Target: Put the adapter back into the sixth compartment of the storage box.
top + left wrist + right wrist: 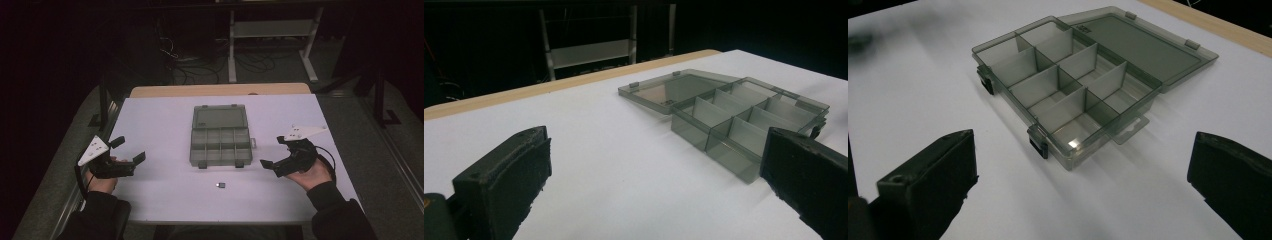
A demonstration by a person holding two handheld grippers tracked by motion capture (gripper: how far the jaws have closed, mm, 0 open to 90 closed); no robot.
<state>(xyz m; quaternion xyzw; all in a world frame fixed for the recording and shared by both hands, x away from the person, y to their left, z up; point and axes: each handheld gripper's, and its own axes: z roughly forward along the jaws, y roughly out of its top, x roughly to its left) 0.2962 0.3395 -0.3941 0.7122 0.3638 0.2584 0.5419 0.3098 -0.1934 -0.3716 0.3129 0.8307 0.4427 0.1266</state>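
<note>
1. The left gripper (128,150) sits at the left of the white table (160,120), jaws spread wide and holding nothing; the right gripper (273,151) mirrors it at the right, likewise gaping and empty.
2. Between them, well apart from both, lies the organizer box (220,141); its lid (219,117) is folded flat back on the far side, and its compartments look bare in both gripper views.
3. A small dark part (220,185) rests alone on the table, just nearer the person than the box; what it is cannot be told.
4. The box is probably light, stiff, thin smoky plastic; smooth walls may slip, and thin dividers could crack under a hard squeeze; an outer wall or the front rim near the latches (1039,142) seems the surest hold.
5. Each hand cradles its gripper from below, forearms low at the near edge, both tools angled inward toward the box.
</note>
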